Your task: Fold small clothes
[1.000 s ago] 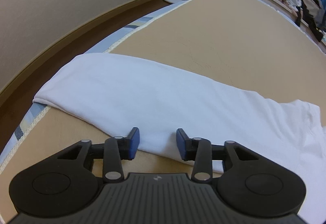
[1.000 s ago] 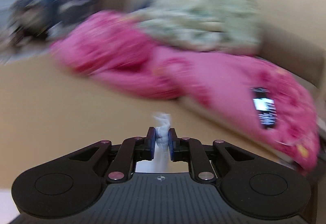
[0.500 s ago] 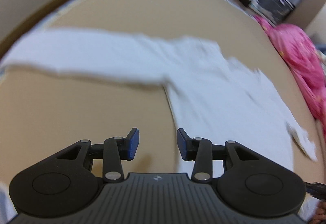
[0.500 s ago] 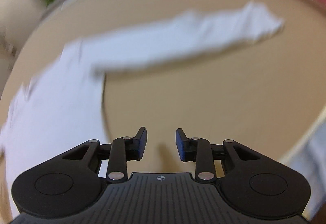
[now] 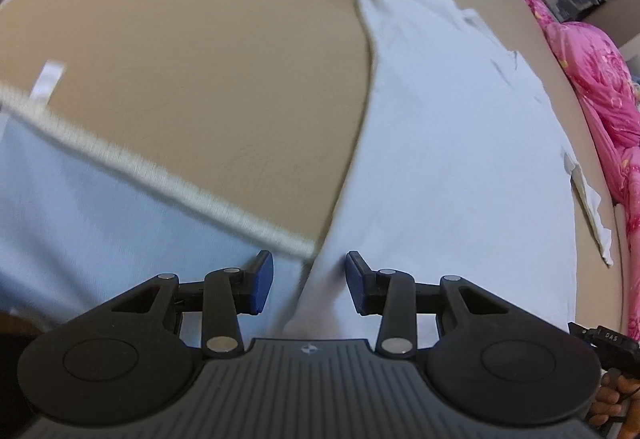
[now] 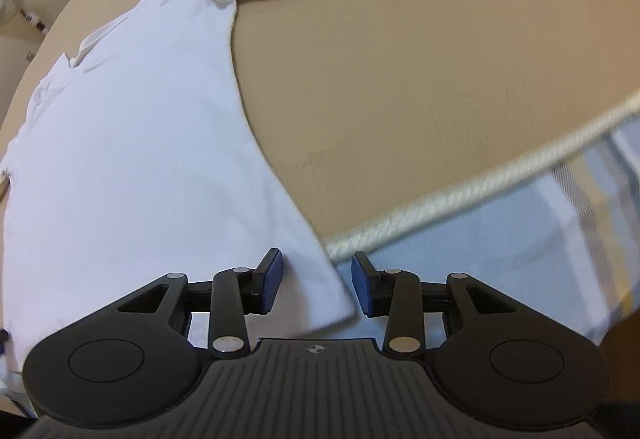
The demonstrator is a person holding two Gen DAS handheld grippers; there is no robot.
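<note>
Soft, even indoor light, faint shadows, strong fisheye bending at edges, slight motion blur throughout.

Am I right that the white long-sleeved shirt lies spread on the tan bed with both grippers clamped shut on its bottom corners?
Not quite: the white shirt is spread on the tan bed, but both wrist views show the left gripper and right gripper open at its bottom corners.

1. "DAS" in pale letters on a small black device (image 5: pixel 604 339) at the lower right edge of the left wrist view.
2. Nothing else can be read in either view.
</note>
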